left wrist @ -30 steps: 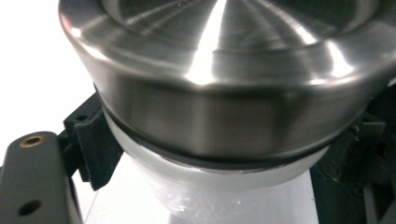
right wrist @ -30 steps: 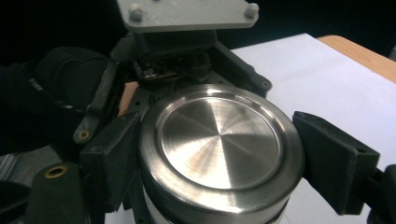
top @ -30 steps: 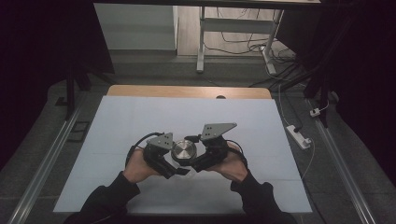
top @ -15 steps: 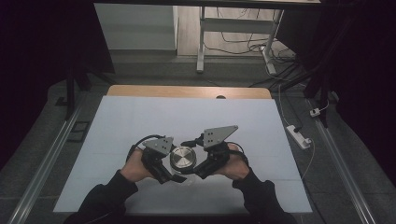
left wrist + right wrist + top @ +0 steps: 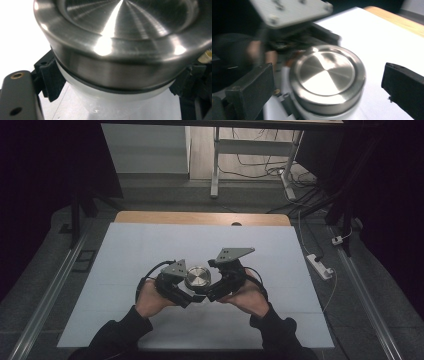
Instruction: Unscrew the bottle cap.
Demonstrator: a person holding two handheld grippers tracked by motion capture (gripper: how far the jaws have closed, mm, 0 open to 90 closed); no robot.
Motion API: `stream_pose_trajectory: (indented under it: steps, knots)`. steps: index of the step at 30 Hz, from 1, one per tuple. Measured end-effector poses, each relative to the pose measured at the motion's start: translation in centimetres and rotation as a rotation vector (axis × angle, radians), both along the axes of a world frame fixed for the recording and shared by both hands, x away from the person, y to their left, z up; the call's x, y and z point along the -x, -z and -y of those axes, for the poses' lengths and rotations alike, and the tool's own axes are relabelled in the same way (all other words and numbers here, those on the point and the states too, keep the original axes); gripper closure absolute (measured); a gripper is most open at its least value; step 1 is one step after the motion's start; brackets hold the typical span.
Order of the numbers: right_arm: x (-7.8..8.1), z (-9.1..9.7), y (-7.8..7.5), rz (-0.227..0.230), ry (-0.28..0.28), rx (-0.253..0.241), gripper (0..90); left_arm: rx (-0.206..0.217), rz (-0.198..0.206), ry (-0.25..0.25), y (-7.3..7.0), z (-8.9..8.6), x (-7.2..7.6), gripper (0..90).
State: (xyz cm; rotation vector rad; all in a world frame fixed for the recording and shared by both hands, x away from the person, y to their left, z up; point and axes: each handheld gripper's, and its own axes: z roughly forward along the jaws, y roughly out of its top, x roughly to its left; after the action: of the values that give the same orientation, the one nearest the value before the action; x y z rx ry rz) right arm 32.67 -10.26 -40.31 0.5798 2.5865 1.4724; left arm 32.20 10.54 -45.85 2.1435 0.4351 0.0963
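A white jar with a brushed steel lid (image 5: 198, 277) is held just above the pale table (image 5: 150, 245), between the person's two hands. My left gripper (image 5: 192, 293) is shut on the jar's white body (image 5: 82, 100) just under the lid (image 5: 125, 32), one black pad (image 5: 50, 77) on each side. My right gripper (image 5: 327, 85) faces the lid (image 5: 327, 75) from the other side. Its jaws have just been opening and now stand wide, with the lid between them and a gap at each pad (image 5: 404, 87). In the high view my right gripper (image 5: 208, 289) sits right of the jar.
The table's wooden far edge (image 5: 200, 218) lies beyond the white sheet. A white power strip (image 5: 320, 265) lies on the floor to the right. A metal rail (image 5: 45, 300) runs along the left side. A desk frame with cables (image 5: 250, 165) stands beyond the table.
The grey plate on my right gripper has tipped slightly. Both hands and the jar stay in the same place over the table.
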Motion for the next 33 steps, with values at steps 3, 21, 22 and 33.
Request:
stream_pose_trajectory:
  steps: [3,21,22,33]
  knots:
    - [0.6,-0.7,0.3,0.057,0.06,0.014,7.8,-0.022,0.011,-0.032,-0.2,0.3,0.2,15.5]
    - [-0.1,0.4,0.5,0.023,-0.216,-0.066,19.9,0.018,-0.004,0.184,-0.4,0.3,0.5,15.5]
    - [0.0,0.5,0.5,0.025,-0.235,-0.071,19.8,0.017,-0.002,0.199,-0.4,0.2,0.5,15.4]
    - [0.2,0.7,0.5,0.019,-0.393,-0.12,19.9,0.031,0.013,0.348,-0.7,-0.1,0.9,15.4]
